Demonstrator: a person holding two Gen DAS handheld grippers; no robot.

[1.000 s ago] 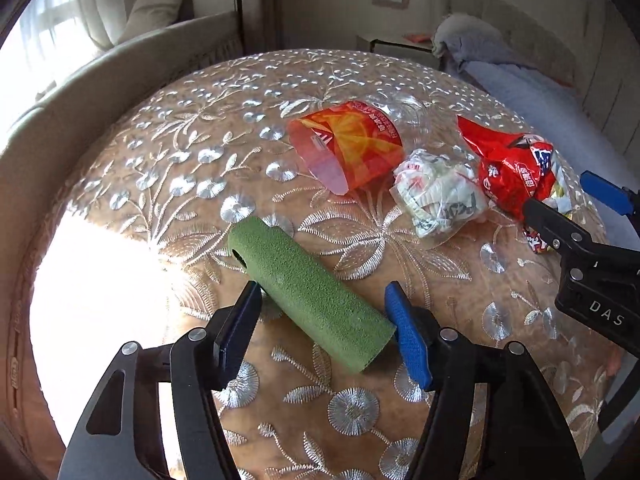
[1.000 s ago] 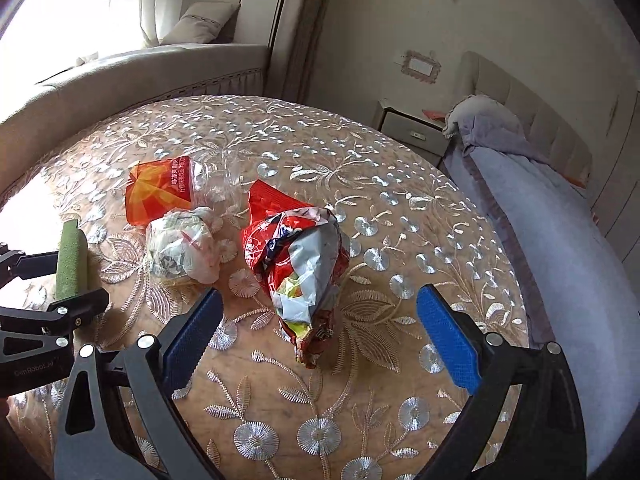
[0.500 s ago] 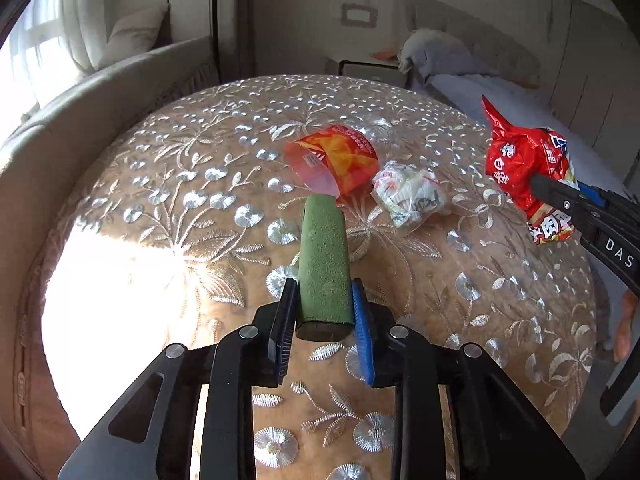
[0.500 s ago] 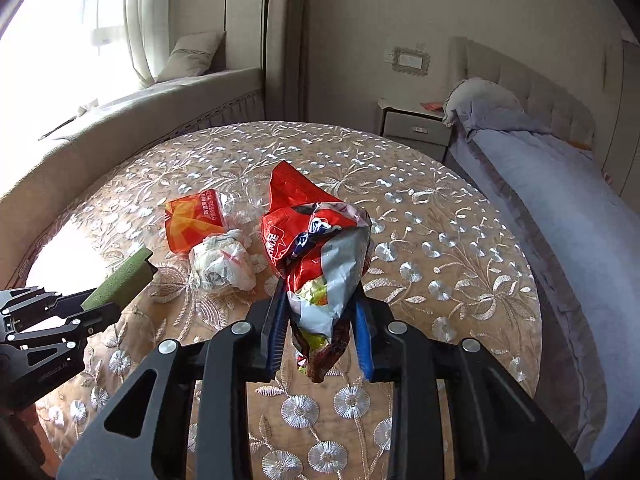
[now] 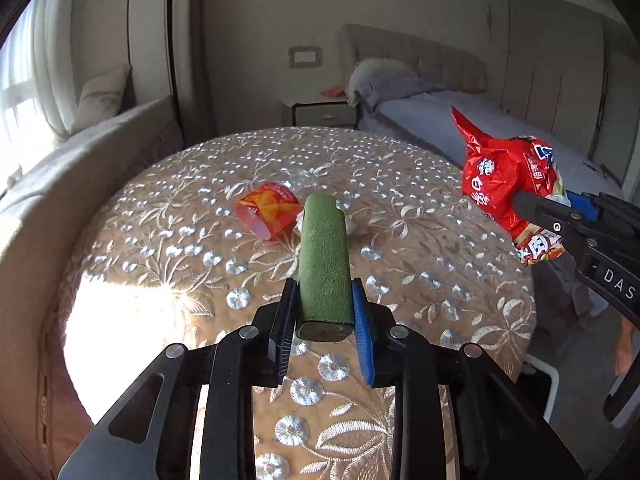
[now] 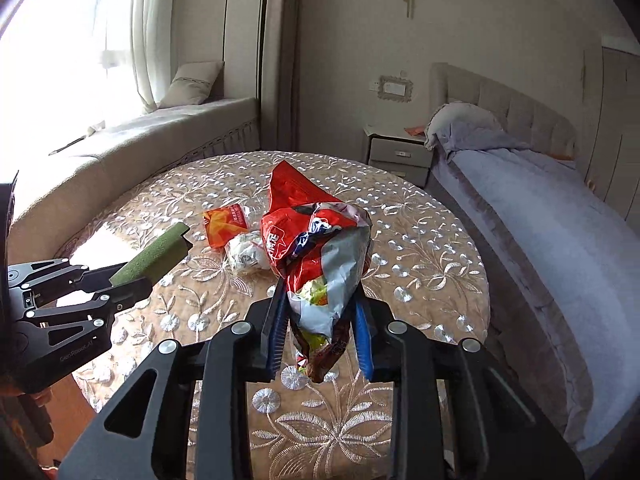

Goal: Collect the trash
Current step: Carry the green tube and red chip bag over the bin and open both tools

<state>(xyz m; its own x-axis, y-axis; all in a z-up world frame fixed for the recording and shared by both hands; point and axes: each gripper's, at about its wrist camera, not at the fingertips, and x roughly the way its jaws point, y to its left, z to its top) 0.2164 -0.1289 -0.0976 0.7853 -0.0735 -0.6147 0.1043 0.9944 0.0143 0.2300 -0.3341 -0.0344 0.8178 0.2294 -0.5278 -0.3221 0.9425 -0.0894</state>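
Lifted green tube hiding crumpled wad.

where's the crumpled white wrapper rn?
On the round table, the crumpled white wrapper lies just in front of the orange packet. In the right wrist view it sits left of the red snack bag held by the right gripper.

table | bed | nightstand | window seat | cushion
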